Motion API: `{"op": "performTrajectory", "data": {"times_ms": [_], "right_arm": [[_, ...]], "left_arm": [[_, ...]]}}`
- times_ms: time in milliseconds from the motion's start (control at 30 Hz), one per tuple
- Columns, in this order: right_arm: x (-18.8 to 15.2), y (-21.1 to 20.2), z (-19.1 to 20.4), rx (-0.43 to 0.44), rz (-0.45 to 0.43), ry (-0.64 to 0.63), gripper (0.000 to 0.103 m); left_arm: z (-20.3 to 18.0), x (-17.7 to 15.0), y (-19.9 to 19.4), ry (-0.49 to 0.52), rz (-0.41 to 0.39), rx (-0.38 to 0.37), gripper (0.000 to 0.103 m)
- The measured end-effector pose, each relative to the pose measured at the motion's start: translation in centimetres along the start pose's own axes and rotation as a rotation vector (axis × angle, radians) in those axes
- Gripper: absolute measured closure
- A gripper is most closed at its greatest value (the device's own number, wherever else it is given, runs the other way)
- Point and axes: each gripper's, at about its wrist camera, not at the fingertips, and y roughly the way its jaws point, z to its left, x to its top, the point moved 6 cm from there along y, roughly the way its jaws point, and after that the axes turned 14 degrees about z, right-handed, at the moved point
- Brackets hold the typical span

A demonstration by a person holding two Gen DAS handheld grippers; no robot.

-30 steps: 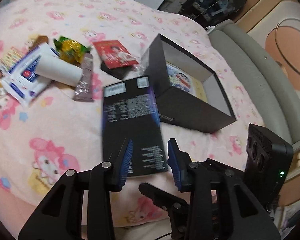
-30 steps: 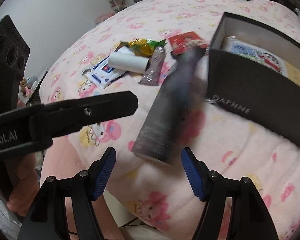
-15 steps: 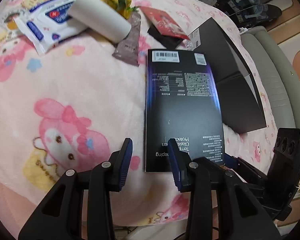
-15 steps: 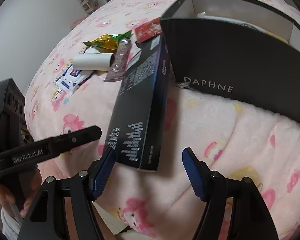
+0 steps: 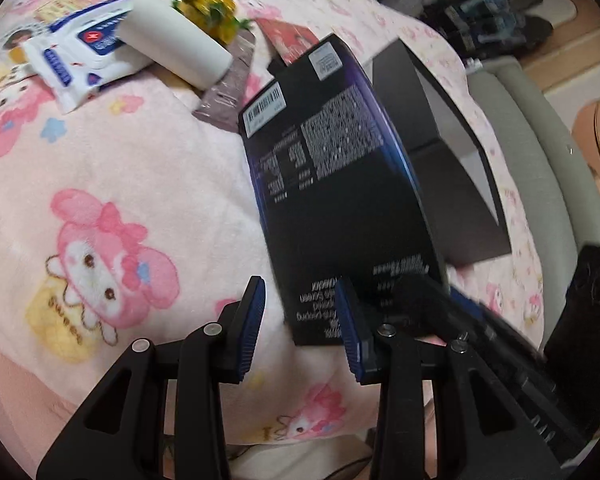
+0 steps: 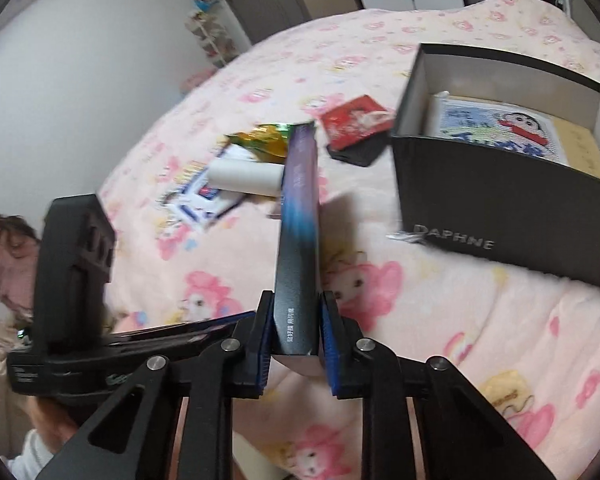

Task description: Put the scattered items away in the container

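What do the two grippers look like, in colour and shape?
Both the left gripper and the right gripper have matte black, angular plastic arms with silver screw heads at the joints. Their fingers carry ribbed blue pads. Each has a boxy black camera block; pale lettering on one is too blurred to read.

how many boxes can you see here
2. The flat black screen-protector box is clamped on edge in the right gripper, lifted over the blanket. The open black Daphne box sits on the bed to its right. Others may be hidden.
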Motion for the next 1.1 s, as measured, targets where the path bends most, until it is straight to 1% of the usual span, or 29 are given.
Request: {"op": "performTrajectory", "data": {"times_ms": [67,167,267,333,400,467,567,633,700,733,800,867,933,1000,1033,1100], "right_arm": [[-0.5,0.4,0.8,-0.028,0.016,-0.046,0.083],[-1.1,0.9,1.9,-0.033,0.027,-0.092,0.081],[-1.4,1.2,3.5,-0.067,0.026,-0.169,0.08],[-1.8,1.6,4.8,-0.083,0.036,-0.232,0.078],[-2.4,2.0,5.8,-0.081,0.058,-0.284,0.075],[-3.1,2.5,6.8,-0.063,0.08,-0.327,0.074],[-3.8,2.8,7.6,-0.026,0.106,-0.357,0.073],[-3.9,2.9,7.0,-0.027,0.113,-0.336,0.072],[-3.8,3.4,6.0,-0.021,0.136,-0.287,0.071],[-3.9,3.8,5.6,-0.012,0.155,-0.26,0.07],[-4.8,5.1,4.4,0.01,0.225,-0.197,0.069],[-6.0,6.0,3.8,0.01,0.268,-0.175,0.069],[-6.6,6.8,3.4,0.038,0.309,-0.162,0.069],[-6.8,7.6,3.2,0.088,0.336,-0.124,0.069],[-6.7,8.0,3.0,0.118,0.335,-0.092,0.069],[-6.4,8.7,2.3,0.15,0.324,-0.023,0.069]], "left_arm": [[0.8,0.1,-1.0,-0.032,-0.026,-0.019,0.067],[2.1,0.2,-2.9,-0.065,-0.076,0.001,0.067],[2.4,0.1,-4.8,-0.056,-0.119,0.026,0.067],[2.3,0.0,-5.8,-0.049,-0.145,0.027,0.067],[2.3,0.0,-6.7,-0.047,-0.169,0.02,0.067],[2.3,0.2,-7.1,-0.05,-0.185,0.01,0.067],[2.4,0.4,-6.7,-0.051,-0.176,0.026,0.065],[2.8,0.6,-6.0,-0.062,-0.159,0.055,0.065],[3.4,0.7,-5.0,-0.086,-0.145,0.087,0.065],[3.9,0.8,-4.7,-0.103,-0.139,0.097,0.065],[5.0,0.7,-4.1,-0.136,-0.127,0.106,0.065],[5.8,0.6,-3.8,-0.159,-0.118,0.126,0.065],[6.5,0.3,-3.4,-0.165,-0.109,0.16,0.065],[6.7,0.2,-3.1,-0.164,-0.102,0.179,0.066],[6.7,0.2,-2.9,-0.161,-0.099,0.183,0.066],[6.4,0.1,-2.8,-0.154,-0.089,0.178,0.066]]}}
